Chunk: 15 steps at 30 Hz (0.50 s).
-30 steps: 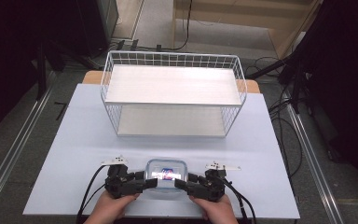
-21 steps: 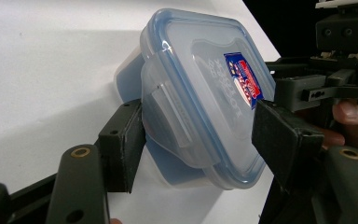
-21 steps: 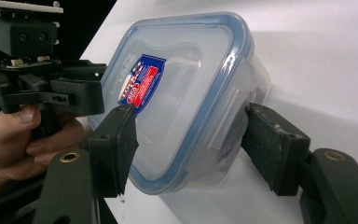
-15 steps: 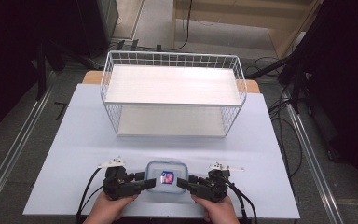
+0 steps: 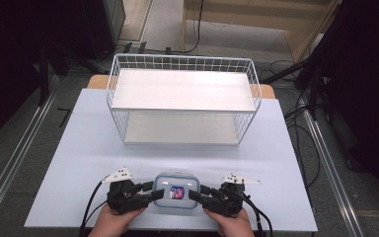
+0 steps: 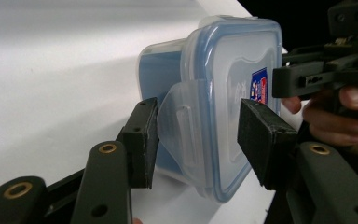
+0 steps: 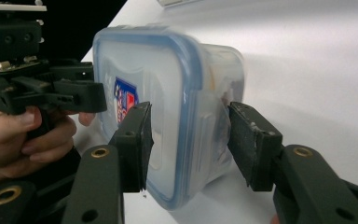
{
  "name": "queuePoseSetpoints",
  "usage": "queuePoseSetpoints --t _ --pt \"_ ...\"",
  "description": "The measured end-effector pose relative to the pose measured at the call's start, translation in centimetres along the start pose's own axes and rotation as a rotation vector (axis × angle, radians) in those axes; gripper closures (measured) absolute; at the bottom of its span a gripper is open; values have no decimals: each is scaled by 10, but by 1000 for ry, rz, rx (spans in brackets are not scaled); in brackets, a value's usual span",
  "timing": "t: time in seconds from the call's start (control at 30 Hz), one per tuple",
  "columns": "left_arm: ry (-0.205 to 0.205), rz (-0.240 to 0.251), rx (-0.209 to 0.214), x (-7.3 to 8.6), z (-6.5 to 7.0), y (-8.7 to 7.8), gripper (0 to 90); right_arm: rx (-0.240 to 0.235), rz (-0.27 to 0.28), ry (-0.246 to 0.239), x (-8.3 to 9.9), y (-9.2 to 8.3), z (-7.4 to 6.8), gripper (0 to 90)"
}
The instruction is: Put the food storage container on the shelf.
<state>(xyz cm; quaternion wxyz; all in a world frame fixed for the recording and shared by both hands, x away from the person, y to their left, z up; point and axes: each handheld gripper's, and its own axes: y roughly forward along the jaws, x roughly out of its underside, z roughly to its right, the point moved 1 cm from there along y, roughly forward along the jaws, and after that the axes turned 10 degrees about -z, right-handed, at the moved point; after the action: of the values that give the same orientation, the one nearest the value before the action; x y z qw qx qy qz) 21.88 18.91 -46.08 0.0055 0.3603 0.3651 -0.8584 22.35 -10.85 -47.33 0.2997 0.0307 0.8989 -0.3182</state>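
Jaws of the left gripper [image 5: 154, 193] and right gripper [image 5: 196, 193] had just been closing around the lidded container [image 5: 176, 190] at the table's [image 5: 89, 148] near edge, seemingly not yet pressing, so uneven squeezing might pop a latch

Wire rack [image 5: 182, 101] stands across far half of desk [image 5: 79, 163], near full width; only narrow strips of desk free at either end. Wide bare band of desk between rack and lidded container [image 5: 176, 190], free for passing. Container at near edge, boxed in by left claw [image 5: 154, 191] and right claw [image 5: 197, 193] at its two ends. Near corners of desk free.
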Motion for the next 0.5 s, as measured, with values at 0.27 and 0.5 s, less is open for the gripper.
queuePoseSetpoints --t 0.27,0.5 --pt "43 14 -43 0 4 1 494 41 20 -75 0 -1 -4 518" --pt "85 63 -67 -2 11 -2 490 65 67 -128 -2 -6 -10 516"
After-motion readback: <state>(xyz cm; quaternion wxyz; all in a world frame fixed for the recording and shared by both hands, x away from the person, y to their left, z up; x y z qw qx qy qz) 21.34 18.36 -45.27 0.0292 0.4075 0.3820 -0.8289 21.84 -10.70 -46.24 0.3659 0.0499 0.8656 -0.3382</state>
